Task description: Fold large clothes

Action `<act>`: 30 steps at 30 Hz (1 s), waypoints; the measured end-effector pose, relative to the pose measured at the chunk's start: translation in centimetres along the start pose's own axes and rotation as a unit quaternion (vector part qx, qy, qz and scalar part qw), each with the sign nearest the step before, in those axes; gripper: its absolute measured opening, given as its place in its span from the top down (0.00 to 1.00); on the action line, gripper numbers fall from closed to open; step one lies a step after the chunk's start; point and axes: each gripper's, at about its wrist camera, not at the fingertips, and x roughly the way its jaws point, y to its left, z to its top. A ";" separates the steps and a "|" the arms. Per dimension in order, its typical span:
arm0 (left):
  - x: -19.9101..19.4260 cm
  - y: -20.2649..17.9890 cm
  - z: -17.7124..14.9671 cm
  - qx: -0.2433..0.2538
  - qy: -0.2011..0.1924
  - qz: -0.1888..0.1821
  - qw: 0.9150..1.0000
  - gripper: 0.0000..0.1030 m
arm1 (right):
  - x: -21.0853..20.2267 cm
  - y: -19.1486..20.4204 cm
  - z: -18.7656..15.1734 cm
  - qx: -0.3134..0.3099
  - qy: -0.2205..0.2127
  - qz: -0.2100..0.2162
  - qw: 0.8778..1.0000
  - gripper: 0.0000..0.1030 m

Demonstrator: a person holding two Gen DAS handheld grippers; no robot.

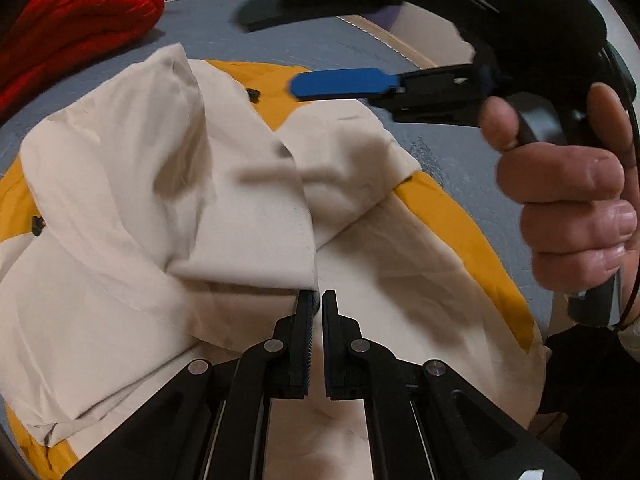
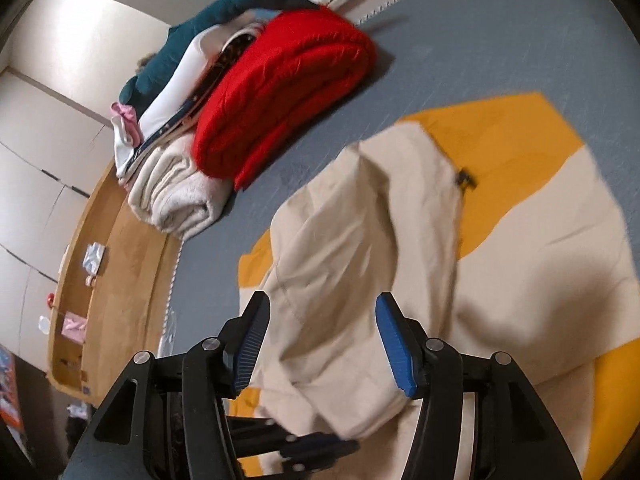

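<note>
A large cream and mustard-yellow jacket (image 1: 224, 184) lies on the grey-blue bed surface (image 1: 224, 36). It also shows in the right wrist view (image 2: 532, 240). My left gripper (image 1: 316, 300) is shut on a folded cream edge of the jacket at the frame's centre. My right gripper (image 2: 324, 312) is open and empty, held above the jacket's cream sleeve (image 2: 340, 248). The right gripper also shows in the left wrist view (image 1: 320, 52), jaws apart, with its blue pad (image 1: 340, 84) over the jacket's top right. Its holder's hand (image 1: 576, 200) is at the right.
A folded red blanket (image 2: 280, 92) lies at the back left of the bed, also in the left wrist view (image 1: 76, 24). Beside it are a rolled cream towel (image 2: 176, 196) and stacked clothes (image 2: 168, 112). A wooden bed frame (image 2: 124, 272) with small items runs along the left.
</note>
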 end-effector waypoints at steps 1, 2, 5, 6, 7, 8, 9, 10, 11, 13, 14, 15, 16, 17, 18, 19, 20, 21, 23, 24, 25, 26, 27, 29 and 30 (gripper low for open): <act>0.0 0.2 0.1 -0.007 0.006 0.001 1.000 0.97 | 0.4 0.1 -0.1 -0.003 0.007 0.004 1.000 0.45; -0.1 0.6 -0.1 -0.014 0.010 0.002 1.000 0.95 | 0.8 0.3 -0.2 -0.005 0.012 0.003 1.000 0.45; -1.6 2.6 -0.3 -0.060 0.005 -0.009 0.998 0.91 | 1.7 0.5 -0.5 -0.010 0.018 -0.004 1.000 0.44; -2.8 3.6 -0.1 -0.080 -0.016 -0.007 0.997 0.89 | 1.9 0.6 -0.6 -0.011 0.019 -0.004 1.000 0.44; -3.8 4.3 -0.3 -0.094 -0.031 -0.006 0.995 0.87 | 1.9 0.6 -0.7 -0.014 0.020 -0.004 1.000 0.44; -5.1 5.5 -0.2 -0.120 -0.057 -0.006 0.991 0.82 | 2.0 0.8 -0.7 -0.020 0.021 -0.004 1.000 0.44; -5.8 6.4 -0.2 -0.140 -0.073 -0.005 0.987 0.74 | 2.0 1.0 -0.8 -0.026 0.020 -0.006 0.999 0.44; -6.6 7.8 -0.4 -0.172 -0.099 -0.001 0.980 0.71 | 1.8 1.0 -0.8 -0.031 0.018 -0.008 0.999 0.44; -6.9 8.7 -0.5 -0.191 -0.113 0.001 0.975 0.66 | 1.8 1.3 -0.9 -0.038 0.017 -0.008 0.999 0.44; -6.3 10.1 -0.8 -0.222 -0.122 -0.001 0.967 0.66 | 1.7 1.7 -1.1 -0.051 0.019 -0.007 0.998 0.44; -5.9 10.4 -1.0 -0.230 -0.125 -0.004 0.965 0.69 | 1.7 1.8 -1.2 -0.057 0.021 -0.006 0.998 0.44; -5.6 10.8 -1.2 -0.241 -0.131 -0.008 0.962 0.76 | 1.8 2.1 -1.2 -0.061 0.023 -0.002 0.998 0.44; -5.3 11.0 -1.4 -0.251 -0.143 -0.019 0.957 0.84 | 1.8 2.2 -1.3 -0.062 0.026 0.003 0.998 0.44; -5.2 11.0 -1.3 -0.255 -0.150 -0.030 0.955 0.97 | 2.0 2.3 -1.3 -0.063 0.031 0.010 0.997 0.43; -5.3 10.6 -1.1 -0.253 -0.163 -0.036 0.953 0.97 | 2.2 2.4 -1.4 -0.065 0.036 0.014 0.997 0.42; -5.3 10.2 -1.0 -0.246 -0.172 -0.037 0.953 0.97 | 2.5 2.5 -1.6 -0.068 0.042 0.014 0.997 0.38; -5.2 9.8 -0.7 -0.241 -0.177 -0.040 0.953 0.97 | 2.7 2.5 -1.7 -0.072 0.045 0.013 0.996 0.37; -5.0 9.3 -0.5 -0.237 -0.175 -0.044 0.954 0.98 | 2.9 2.6 -1.8 -0.074 0.049 0.013 0.996 0.36; -4.2 8.4 -0.3 -0.222 -0.157 -0.044 0.961 0.98 | 3.4 2.5 -2.2 -0.076 0.058 0.015 0.995 0.35; -3.8 8.0 -0.3 -0.215 -0.152 -0.039 0.964 0.98 | 3.6 2.6 -2.3 -0.077 0.061 0.015 0.995 0.35; -3.5 7.7 -0.3 -0.211 -0.149 -0.040 0.965 0.98 | 3.8 2.6 -2.4 -0.078 0.064 0.013 0.995 0.35; -3.0 7.4 -0.6 -0.211 -0.147 -0.048 0.965 0.98 | 3.9 2.5 -2.4 -0.078 0.065 0.012 0.995 0.35; -2.7 6.9 -0.5 -0.207 -0.144 -0.056 0.966 0.98 | 4.1 2.4 -2.5 -0.076 0.066 0.009 0.995 0.35; -2.0 5.4 -0.1 -0.182 -0.129 -0.054 0.973 0.98 | 4.5 2.3 -2.6 -0.074 0.069 0.001 0.995 0.35; -1.9 4.9 0.2 -0.171 -0.123 -0.056 0.976 0.98 | 4.6 2.2 -2.6 -0.076 0.069 -0.010 0.995 0.35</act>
